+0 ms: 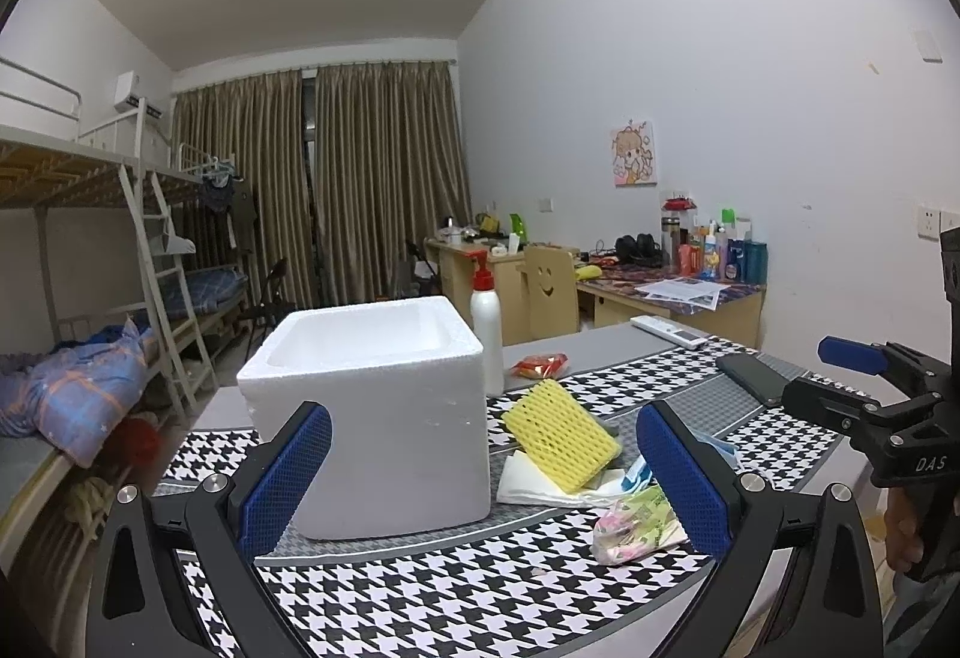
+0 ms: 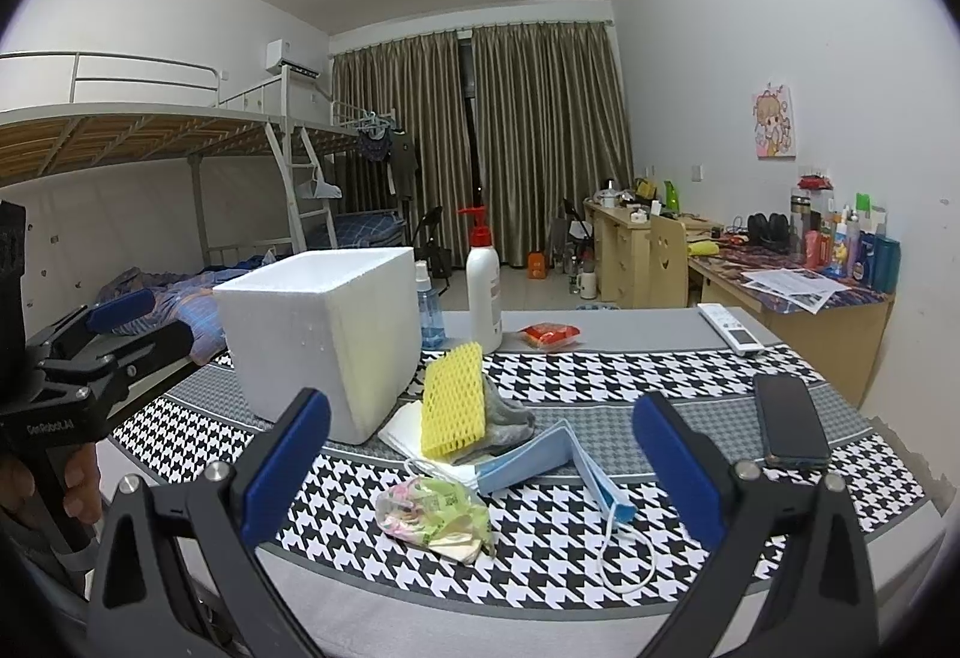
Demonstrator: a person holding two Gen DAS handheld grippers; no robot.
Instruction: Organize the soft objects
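A white foam box point(image 1: 372, 406) stands open-topped on the houndstooth tablecloth point(image 1: 480, 598). To its right lies a heap: a yellow foam net point(image 2: 453, 400) leaning on a grey cloth point(image 2: 510, 421), white tissues point(image 2: 408, 427), a blue face mask point(image 2: 540, 460) and a crumpled pastel plastic wrapper point(image 2: 438, 514). My left gripper point(image 1: 483, 472) is open, straddling the box's front corner and the heap from nearer the table edge. My right gripper point(image 2: 480, 466) is open too, framing the heap, with the wrapper nearest. Neither holds anything. Each gripper shows in the other's view, at the side.
Behind the box stand a white pump bottle point(image 2: 483, 292) and a blue spray bottle point(image 2: 429, 310). A red packet point(image 2: 549, 337), a remote point(image 2: 729, 328) and a dark phone point(image 2: 789, 427) lie to the right. Bunk beds are left, cluttered desks right.
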